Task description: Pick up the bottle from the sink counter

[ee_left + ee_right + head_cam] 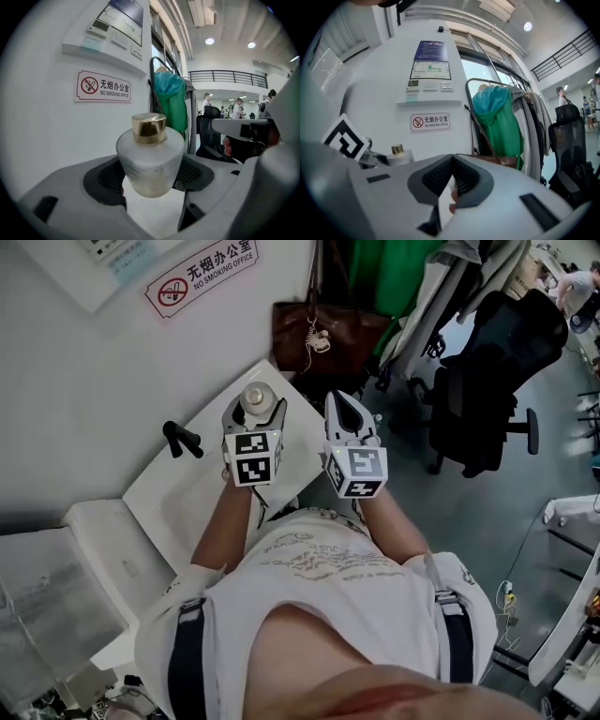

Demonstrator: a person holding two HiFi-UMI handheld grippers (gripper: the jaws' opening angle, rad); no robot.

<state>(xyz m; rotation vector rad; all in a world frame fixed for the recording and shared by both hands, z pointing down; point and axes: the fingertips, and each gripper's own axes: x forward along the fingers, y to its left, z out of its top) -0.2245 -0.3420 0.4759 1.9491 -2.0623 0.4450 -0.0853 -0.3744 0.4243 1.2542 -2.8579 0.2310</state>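
Note:
A frosted glass bottle [254, 397] with a gold cap sits between the jaws of my left gripper [254, 411], over the far end of the white sink counter [183, 498]. In the left gripper view the bottle [150, 159] fills the centre, upright, with both dark pads pressed on its sides; the left gripper [151, 177] is shut on it. My right gripper [340, 401] hovers just right of the counter's edge, jaws together and holding nothing [452, 177]. From the right gripper view the bottle [399, 155] shows at the left.
A black faucet [181, 439] stands at the counter's left side by the wall. A brown bag [323, 329] hangs behind the counter, with coats on a rack [501, 126] beside it. A black office chair [497, 381] stands to the right. A no-smoking sign [202, 273] is on the wall.

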